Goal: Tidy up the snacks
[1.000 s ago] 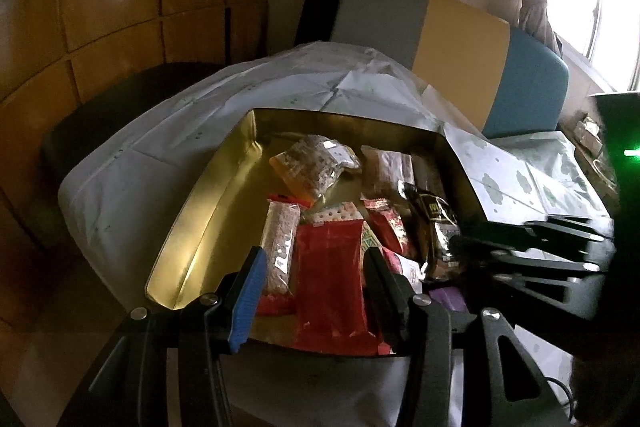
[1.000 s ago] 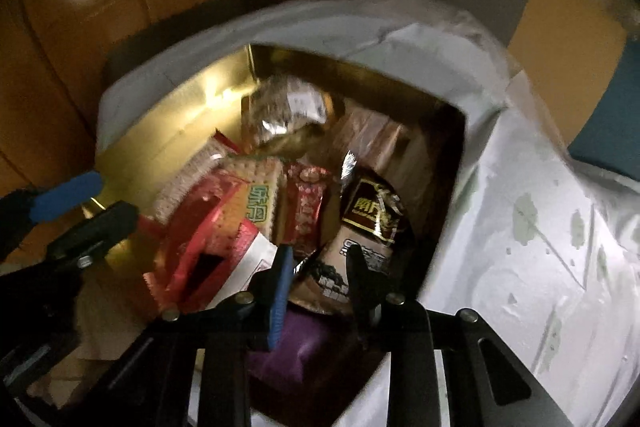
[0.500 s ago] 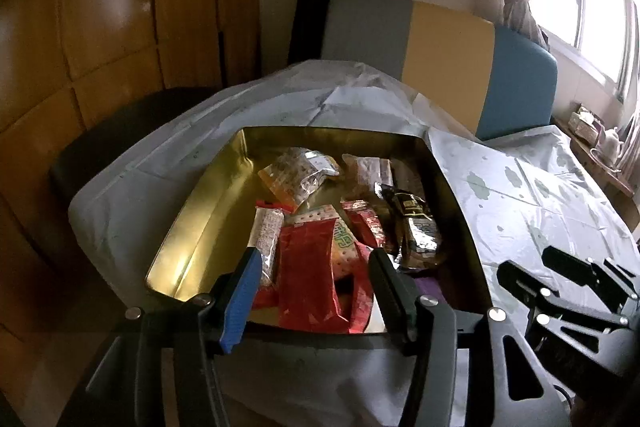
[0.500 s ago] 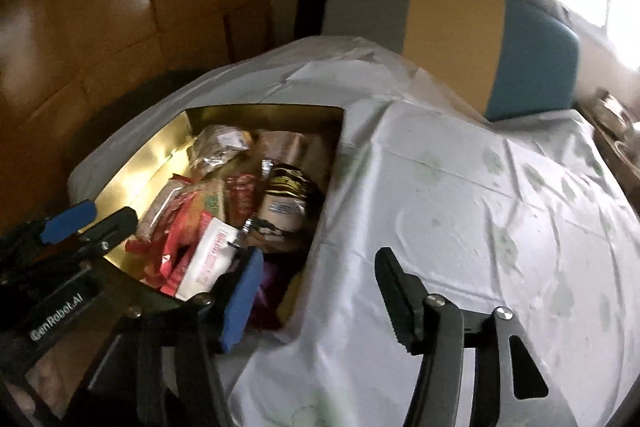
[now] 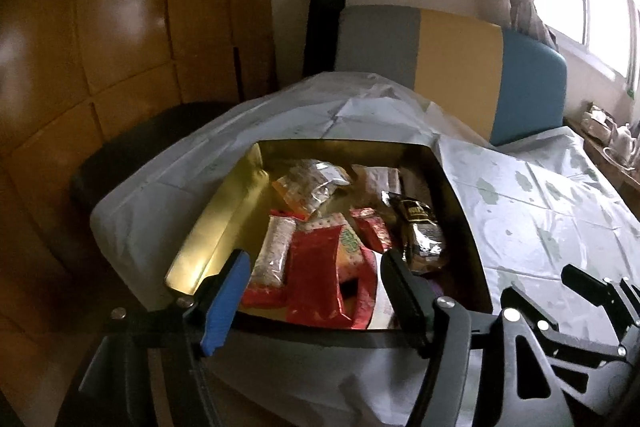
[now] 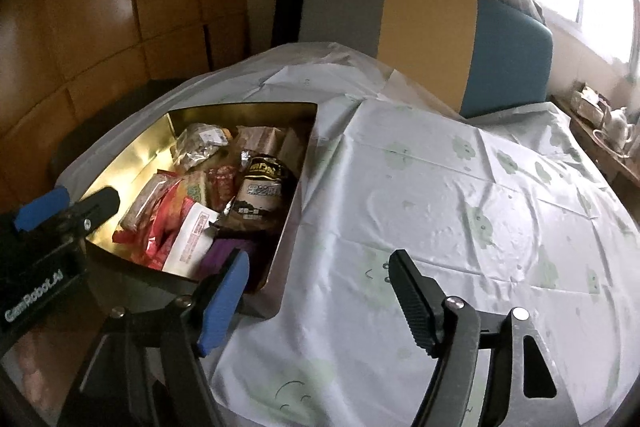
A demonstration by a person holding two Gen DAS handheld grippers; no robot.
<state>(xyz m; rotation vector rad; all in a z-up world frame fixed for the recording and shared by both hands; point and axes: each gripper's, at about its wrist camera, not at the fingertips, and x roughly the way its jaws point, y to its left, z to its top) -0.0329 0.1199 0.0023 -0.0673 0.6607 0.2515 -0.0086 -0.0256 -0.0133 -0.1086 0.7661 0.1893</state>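
A gold tin [image 5: 212, 227] stands on the table's left part, filled with several snack packs. Among them are a red packet [image 5: 312, 275], a dark foil bag [image 5: 420, 235] and a clear bag [image 5: 312, 183] at the back. My left gripper [image 5: 316, 267] hovers over the tin's near edge, jaws opening, its pads touching nothing. My right gripper [image 6: 320, 267] hangs over the bare cloth right of the tin [image 6: 132, 155], jaws opening with nothing between them. The dark foil bag [image 6: 260, 191], a white packet [image 6: 192, 239] and a purple pack [image 6: 224, 251] lie in the tin.
A pale tablecloth [image 6: 440, 187] with green prints covers the table. Behind it stands a grey, yellow and blue seat back [image 6: 424, 27]. Wooden wall panels [image 5: 120, 27] and a dark chair [image 5: 132, 147] are at the left. A low shelf with crockery [image 6: 600, 115] is far right.
My right gripper drew back from the dark foil bag in the tin, swung right over the cloth and opened wide. The left gripper backed off slightly and widened its jaws.
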